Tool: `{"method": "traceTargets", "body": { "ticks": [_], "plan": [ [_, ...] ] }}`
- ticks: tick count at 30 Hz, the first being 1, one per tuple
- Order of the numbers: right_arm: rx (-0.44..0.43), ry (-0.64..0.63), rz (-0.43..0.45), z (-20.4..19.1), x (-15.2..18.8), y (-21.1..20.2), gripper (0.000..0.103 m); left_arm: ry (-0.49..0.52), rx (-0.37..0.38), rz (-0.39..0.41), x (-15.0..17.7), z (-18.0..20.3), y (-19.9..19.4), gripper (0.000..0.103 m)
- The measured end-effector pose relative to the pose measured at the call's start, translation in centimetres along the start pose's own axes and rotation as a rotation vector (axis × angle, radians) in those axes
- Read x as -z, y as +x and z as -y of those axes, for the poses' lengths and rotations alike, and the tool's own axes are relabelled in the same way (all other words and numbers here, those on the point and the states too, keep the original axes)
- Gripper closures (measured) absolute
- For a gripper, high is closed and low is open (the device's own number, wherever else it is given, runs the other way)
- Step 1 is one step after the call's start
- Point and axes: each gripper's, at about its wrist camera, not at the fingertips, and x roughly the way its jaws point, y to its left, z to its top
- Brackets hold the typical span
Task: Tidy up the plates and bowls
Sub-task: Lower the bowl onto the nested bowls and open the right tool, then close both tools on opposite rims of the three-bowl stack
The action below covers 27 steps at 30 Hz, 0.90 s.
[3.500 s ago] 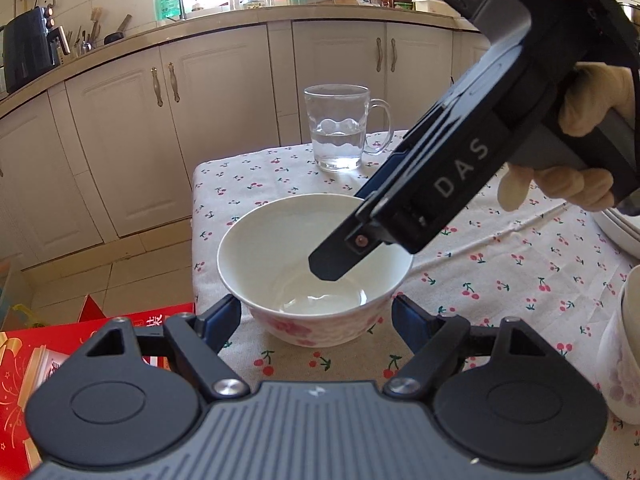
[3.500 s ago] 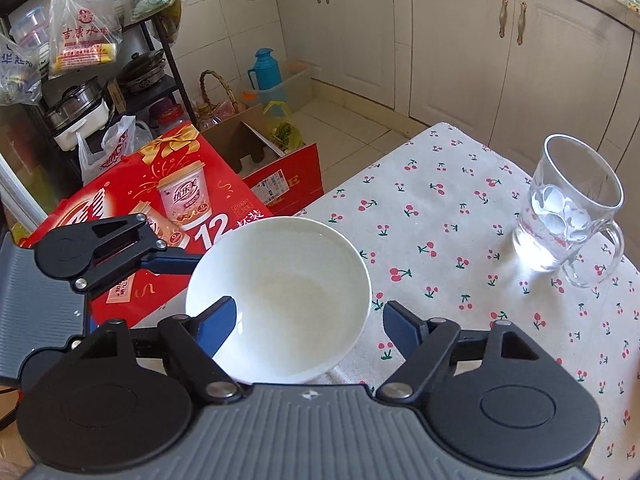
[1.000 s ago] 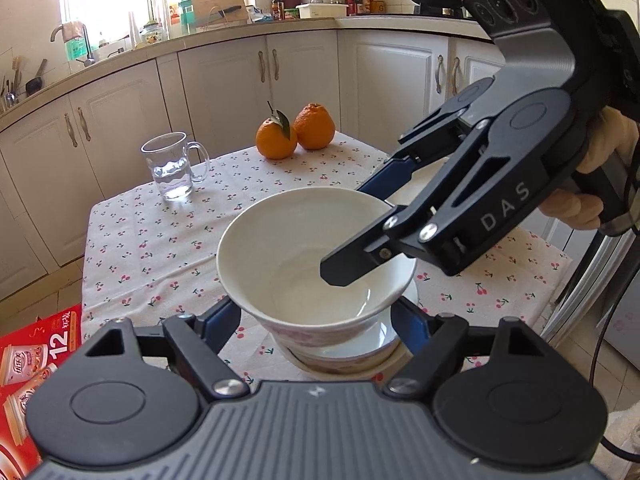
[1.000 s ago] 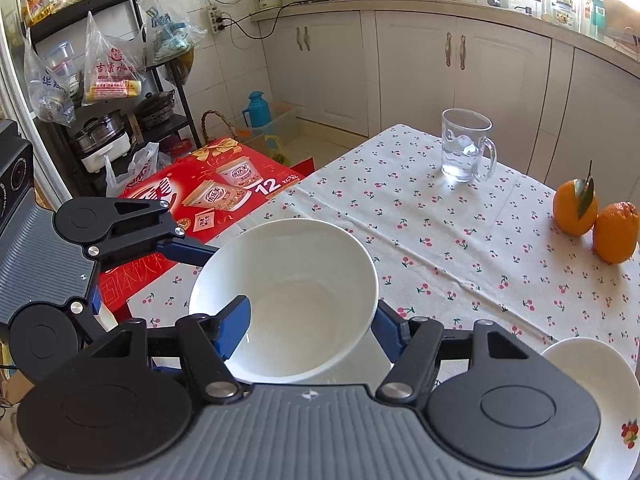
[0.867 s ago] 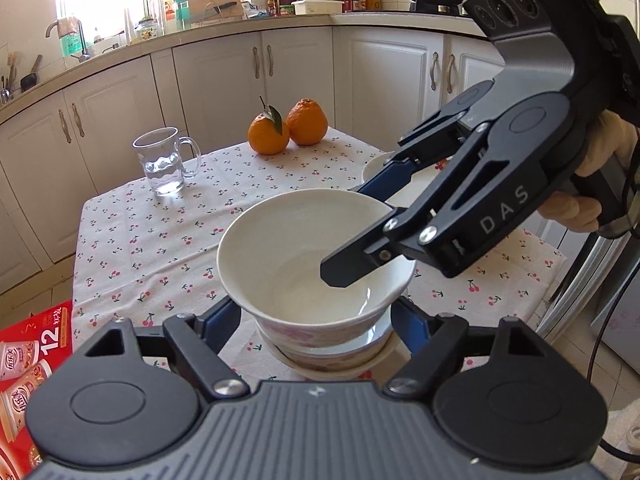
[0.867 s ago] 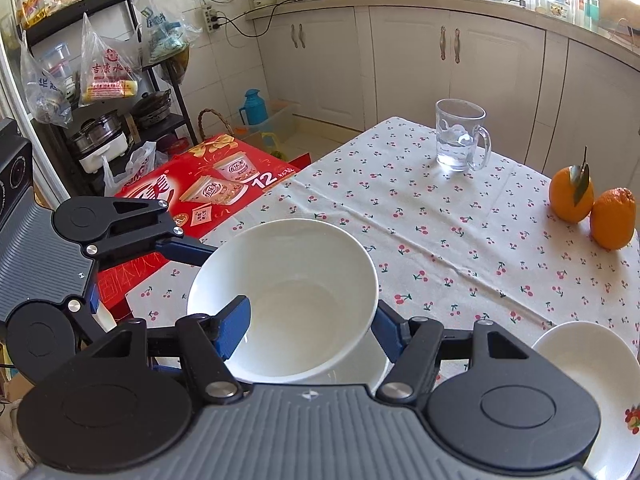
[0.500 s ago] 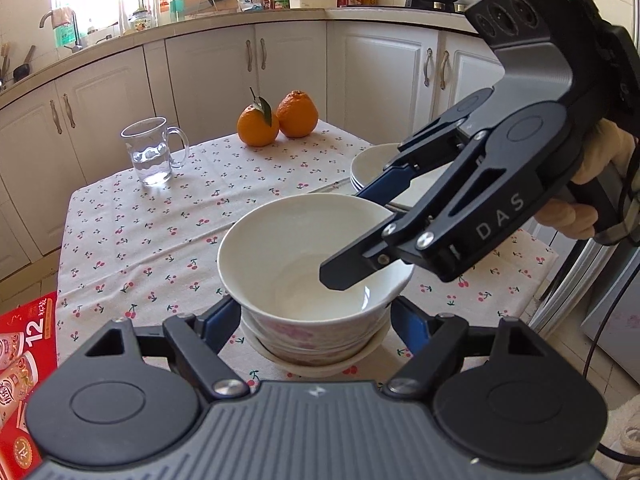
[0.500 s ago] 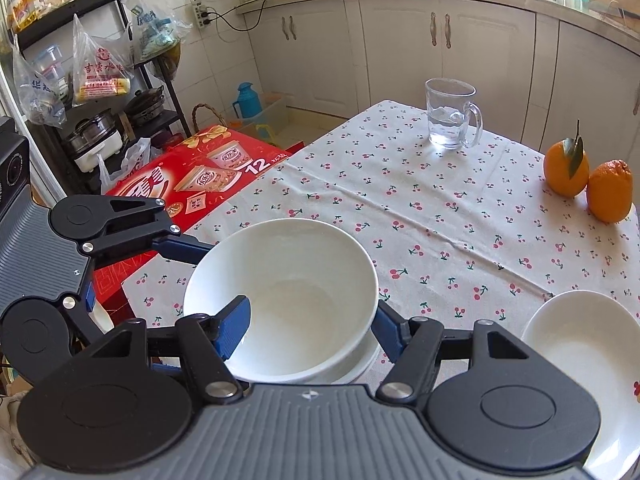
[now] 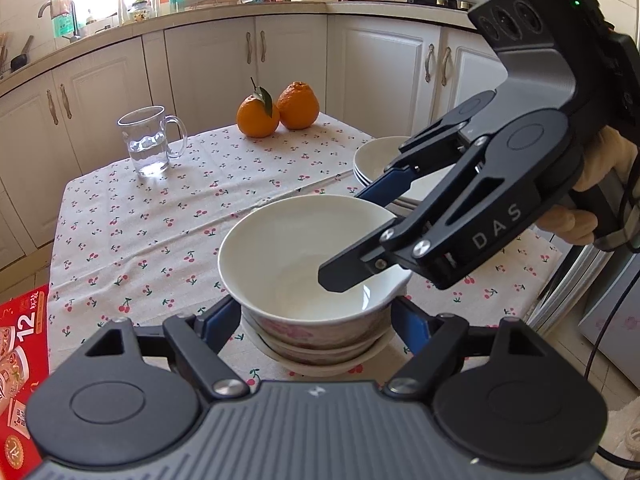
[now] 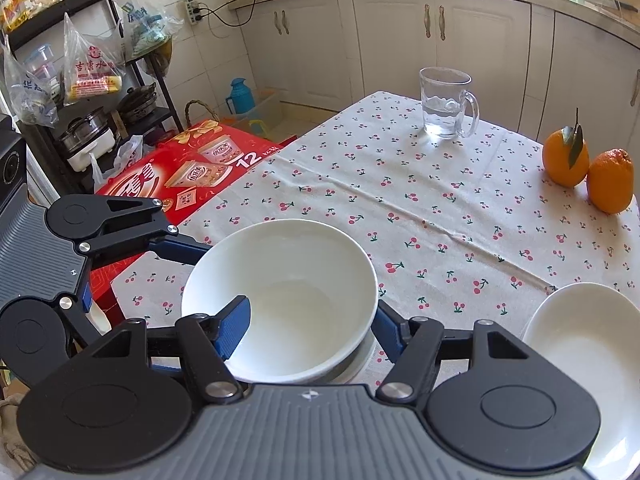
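A white bowl (image 9: pixel 288 248) with pink flowers on its outside sits nested on a stack of bowls (image 9: pixel 320 354) near the table's front edge. My left gripper (image 9: pixel 318 322) is shut on it, its blue pads pressed against the lower wall on both sides. My right gripper (image 9: pixel 348 240) grips the bowl's right wall, one finger inside and the other outside the rim. In the right wrist view the right gripper (image 10: pixel 310 328) straddles that same bowl (image 10: pixel 280 280), and a left gripper finger (image 10: pixel 176 246) reaches in from the left.
A pile of white plates (image 9: pixel 376 156) (image 10: pixel 580 340) stands just right of the bowls. A glass mug (image 9: pixel 146 148) of water and two oranges (image 9: pixel 276 110) sit at the far side of the cherry-print tablecloth (image 9: pixel 160 220). A red carton (image 10: pixel 180 176) lies beside the table.
Both grippers lifted the bowl off the tablecloth near the mug and carried it to the stack. Over the last second it sank slightly into the bowl below. Neither grip changed.
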Motion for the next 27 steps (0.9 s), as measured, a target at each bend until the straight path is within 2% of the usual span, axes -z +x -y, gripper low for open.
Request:
{"method": "traceTargets", "body": {
  "ticks": [6,8,11,13,20,27],
  "plan": [
    [0.012,-0.008,-0.014,-0.1,0.2,0.4,0.031,-0.002,0.013,-0.001,0.0,-0.2,0.1,0.019],
    [0.007,-0.008,-0.012,-0.1,0.3,0.5,0.028,-0.012,0.029,-0.007,0.1,-0.3,0.3,0.016],
    [-0.001,-0.014,-0.006,-0.3,0.4,0.4,0.018,0.012,0.002,0.022,0.2,-0.2,-0.3,0.009],
    [0.008,-0.023,0.002,-0.5,0.4,0.3,0.006,0.016,0.009,0.03,0.2,-0.3,-0.7,0.009],
    [0.028,-0.051,0.037,-1.0,1.2,-1.1,0.0,0.055,0.031,0.005,1.1,-0.7,-1.8,0.007],
    [0.079,-0.17,0.026,-2.3,3.7,-2.6,0.0,0.109,0.027,-0.056,2.1,-1.3,-1.6,0.006]
  ]
}}
